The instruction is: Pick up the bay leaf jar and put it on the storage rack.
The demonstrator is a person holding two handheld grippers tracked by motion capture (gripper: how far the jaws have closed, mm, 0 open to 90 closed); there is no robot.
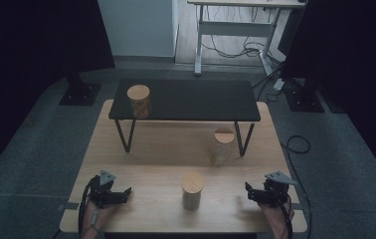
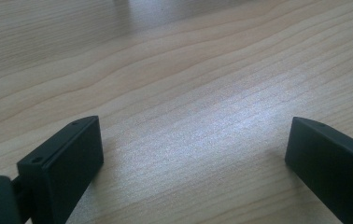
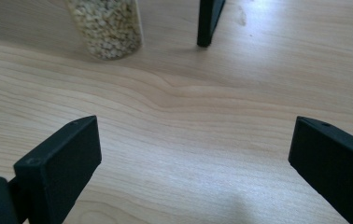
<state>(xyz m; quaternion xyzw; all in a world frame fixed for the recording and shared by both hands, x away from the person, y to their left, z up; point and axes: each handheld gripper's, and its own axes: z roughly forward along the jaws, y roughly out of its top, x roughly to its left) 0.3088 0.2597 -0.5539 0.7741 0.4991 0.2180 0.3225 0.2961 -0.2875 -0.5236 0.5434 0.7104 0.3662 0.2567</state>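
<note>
Three clear jars with round wooden lids stand here. One jar [image 1: 139,101] sits on the left end of a low black shelf [image 1: 196,99]. A second jar [image 1: 222,146], filled with pale grains [image 3: 107,25], stands on the wooden table [image 1: 146,164] beside the shelf's front right leg [image 3: 209,21]. The third jar [image 1: 192,190] is near the table's front edge, midway between my grippers. My left gripper [image 1: 125,193] [image 2: 193,140] rests low over bare wood, open and holding nothing. On the other side, my right gripper [image 1: 249,192] [image 3: 195,142] is open too, and points toward the grain jar.
The black shelf stands on thin legs across the back half of the table, with open space beneath it. Dark curtains hang on both sides. Stand bases, cables [image 1: 298,144] and a white desk frame [image 1: 235,27] sit on the floor beyond.
</note>
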